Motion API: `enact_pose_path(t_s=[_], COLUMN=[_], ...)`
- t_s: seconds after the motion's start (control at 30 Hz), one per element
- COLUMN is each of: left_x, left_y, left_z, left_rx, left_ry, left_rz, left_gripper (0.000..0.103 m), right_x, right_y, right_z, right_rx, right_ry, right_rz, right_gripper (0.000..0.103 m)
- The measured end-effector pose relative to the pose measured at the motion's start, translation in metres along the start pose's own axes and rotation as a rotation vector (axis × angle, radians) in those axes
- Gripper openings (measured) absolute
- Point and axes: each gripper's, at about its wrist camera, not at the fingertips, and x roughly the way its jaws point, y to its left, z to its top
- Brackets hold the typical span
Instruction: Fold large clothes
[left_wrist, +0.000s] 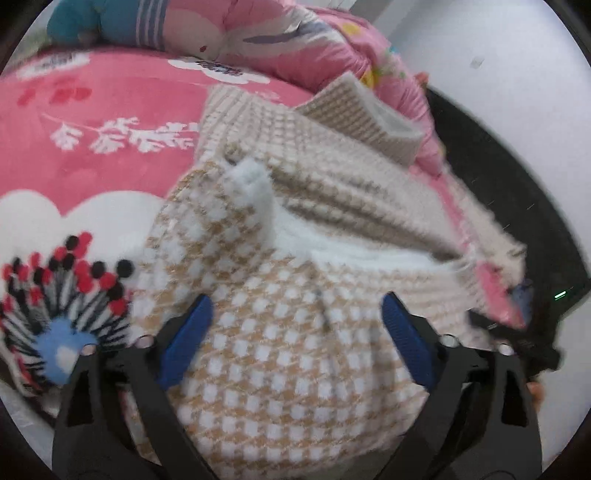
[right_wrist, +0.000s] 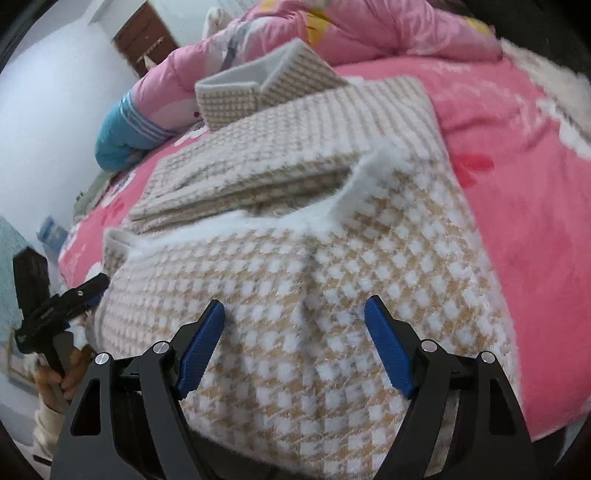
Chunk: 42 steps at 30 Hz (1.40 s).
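Pink bed (right_wrist: 517, 184); folded checked garment (right_wrist: 295, 258) w/ fuzzy edge upturned, near bed edge.

- My left gripper (left_wrist: 297, 314): black angular frame, ribbed blue pads, silver screws.
- My right gripper (right_wrist: 293, 319) looks the same.
- I see a cream sleeve (right_wrist: 46, 424) near left.
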Motion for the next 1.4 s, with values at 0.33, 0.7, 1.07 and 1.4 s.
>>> enact_pose_path(t_s=[0.33, 0.7, 1.07, 1.4], left_x=[0.001, 0.0, -0.017, 0.019], left_y=[-0.007, -0.004, -0.054, -0.086], left_z=[-0.003, -0.008, -0.011, -0.017], left_rx=[0.033, 0.043, 0.219, 0.291], left_ry=[0.01, -0.013, -0.035, 0.01], left_rz=[0.006, -0.016, 0.097, 0.157], left_gripper=[0.095, 0.095, 0.095, 0.074], right_x=[0.006, 0.003, -0.012, -0.002], right_y=[0.017, 0.011, 0.025, 0.031], right_z=[-0.007, -0.008, -0.004, 0.01], right_rx=[-0.09, -0.065, -0.098, -0.136], right_ry=[0.011, -0.016, -0.037, 0.003], right_rz=[0.014, 0.05, 0.03, 0.0], right_gripper=[0.097, 0.097, 0.097, 0.066])
